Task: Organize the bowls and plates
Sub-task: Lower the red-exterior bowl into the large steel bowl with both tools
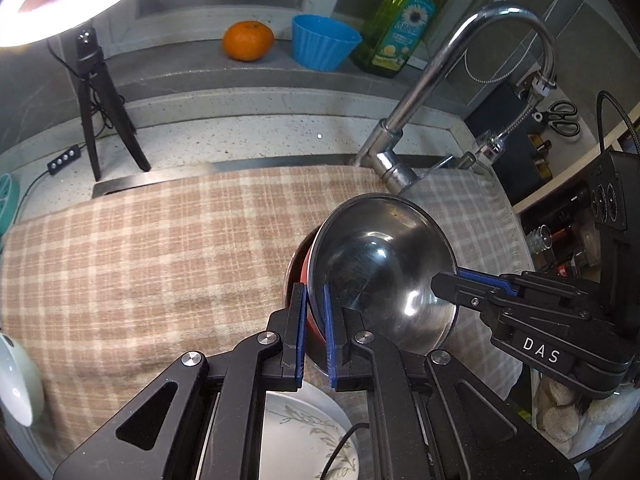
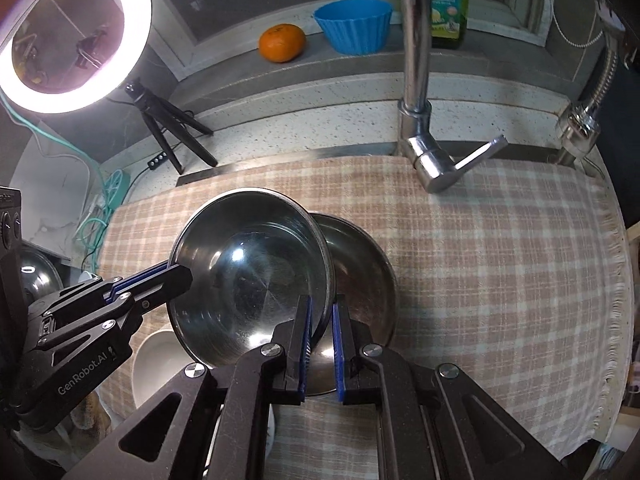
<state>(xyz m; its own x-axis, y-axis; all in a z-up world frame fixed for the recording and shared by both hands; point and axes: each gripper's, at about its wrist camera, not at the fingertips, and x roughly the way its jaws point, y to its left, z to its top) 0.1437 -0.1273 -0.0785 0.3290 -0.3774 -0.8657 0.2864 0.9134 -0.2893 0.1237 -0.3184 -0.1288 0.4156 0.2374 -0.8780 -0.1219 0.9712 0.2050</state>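
Gripping the rim of a tilted steel bowl (image 1: pixel 384 264) from opposite sides, the left gripper (image 1: pixel 316 312) and the right gripper (image 2: pixel 320 328) both have their jaws pinched narrow on its thin edge. The bowl hangs above a second steel bowl (image 2: pixel 360 264) resting on the checked cloth (image 2: pixel 500 240) spread over the bench, below the tap (image 2: pixel 416 80). A patterned plate (image 1: pixel 304 432) lies near the left gripper.

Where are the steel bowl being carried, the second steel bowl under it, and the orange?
Carried steel bowl (image 2: pixel 256 280), right wrist view, on its inner base.
Second steel bowl (image 2: pixel 360 272), right wrist view, on its exposed inner wall.
Orange (image 1: pixel 248 40), left wrist view, on the middle of its peel.
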